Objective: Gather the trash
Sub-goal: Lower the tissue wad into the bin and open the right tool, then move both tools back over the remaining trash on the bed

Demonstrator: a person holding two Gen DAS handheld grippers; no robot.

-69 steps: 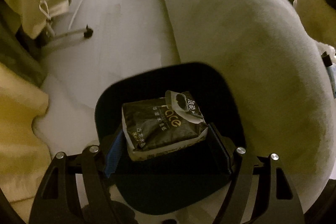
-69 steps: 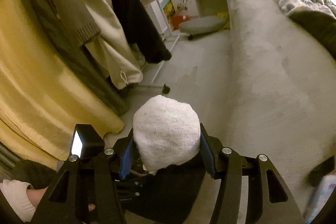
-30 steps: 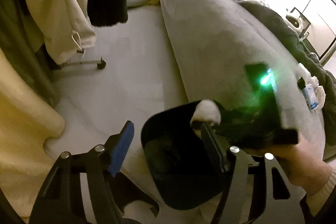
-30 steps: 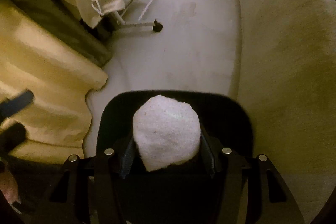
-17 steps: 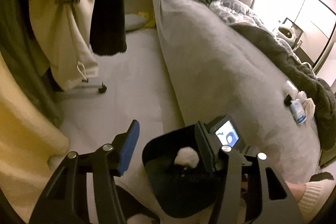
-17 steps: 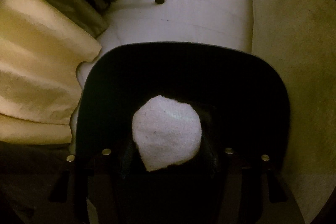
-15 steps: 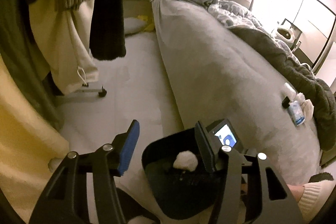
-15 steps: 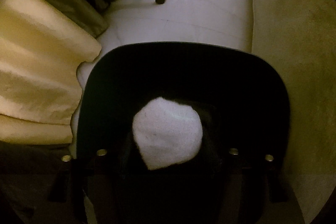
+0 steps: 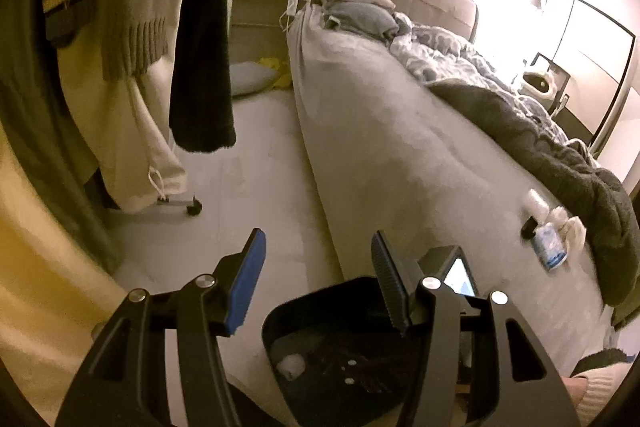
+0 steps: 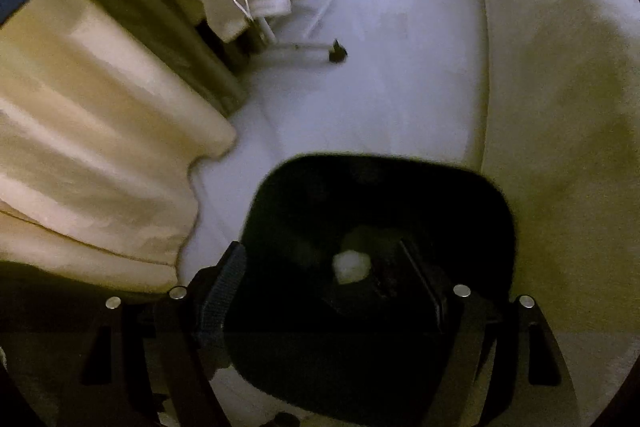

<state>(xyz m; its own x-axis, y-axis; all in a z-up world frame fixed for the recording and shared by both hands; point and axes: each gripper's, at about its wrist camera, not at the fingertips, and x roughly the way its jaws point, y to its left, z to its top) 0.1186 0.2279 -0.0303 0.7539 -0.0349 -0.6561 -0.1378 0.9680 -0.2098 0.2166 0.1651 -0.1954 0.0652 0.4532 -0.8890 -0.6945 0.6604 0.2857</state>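
Observation:
A black trash bin (image 10: 360, 167) stands on the floor between the bed and the curtain. Deep inside it lies a white crumpled wad (image 10: 352, 267), which also shows as the wad (image 9: 292, 363) in the left wrist view. My right gripper (image 10: 324, 267) hangs over the bin, its jaws opening wide, and nothing touches its pads. My left gripper (image 9: 316, 267) is open and empty, raised above the bin (image 9: 304, 307). On the bed lie a small bottle (image 9: 550, 249), a black cap (image 9: 530, 225) and a white tissue (image 9: 572, 227).
The grey bed (image 9: 400, 147) fills the right side, with a dark blanket (image 9: 560, 155) on it. Clothes (image 9: 200, 47) hang on a wheeled rack (image 9: 194, 207) at the left. A yellow curtain (image 10: 100, 147) falls beside the bin. A pillow (image 9: 248, 79) lies on the floor far back.
The left gripper dropped the tissue pack into the bin, then rose and tilted up. The right gripper lowered the white wad into the bin, opened and drew back; the wad now lies inside.

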